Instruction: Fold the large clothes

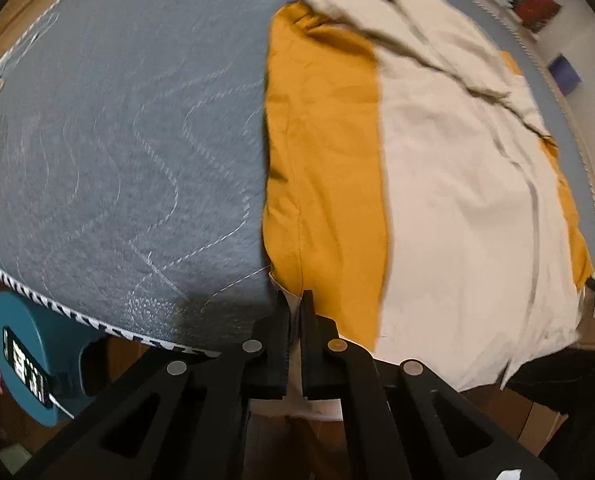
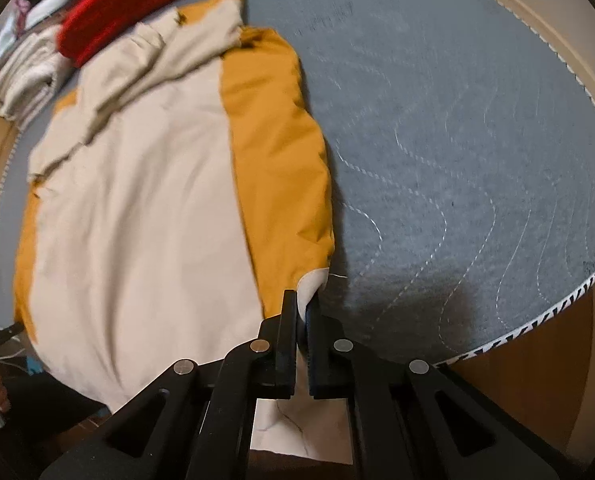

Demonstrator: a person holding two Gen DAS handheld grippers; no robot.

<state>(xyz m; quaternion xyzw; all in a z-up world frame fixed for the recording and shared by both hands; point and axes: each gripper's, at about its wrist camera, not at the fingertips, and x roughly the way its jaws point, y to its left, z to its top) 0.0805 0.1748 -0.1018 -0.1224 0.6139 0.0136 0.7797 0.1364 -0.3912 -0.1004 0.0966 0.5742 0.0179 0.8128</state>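
Left wrist view shows the left gripper (image 1: pixel 295 300) pinched shut on the near hem of the garment (image 1: pixel 457 200), a big mustard and cream piece spread over the grey quilted mat (image 1: pixel 117 140). The cloth runs straight up between the two black fingers (image 1: pixel 281 320), so the grip looks real rather than a graze. From the right wrist view, the right gripper (image 2: pixel 303 300) is clamped on a hem corner too, a cream flap bunched between its fingers (image 2: pixel 287 320) where the mustard panel ends, just beside the mat's bare grey.

The garment lies lengthwise, its hem at the near edge of the mat, hanging slightly over, and its collar end toward the far edge, close to a red folded item (image 2: pixel 129 4) and a stack of other clothes (image 2: pixel 29 68).

To my eye, the step in hand is lifting the hem to fold it toward the collar. Doing it well would mean raising both corners together and level, keeping the cloth taut between the hands so the crease falls square, and carrying it far enough to clear the loose sleeve lying across the cream panel. Uneven lifting could skew the fold or drag the whole piece.
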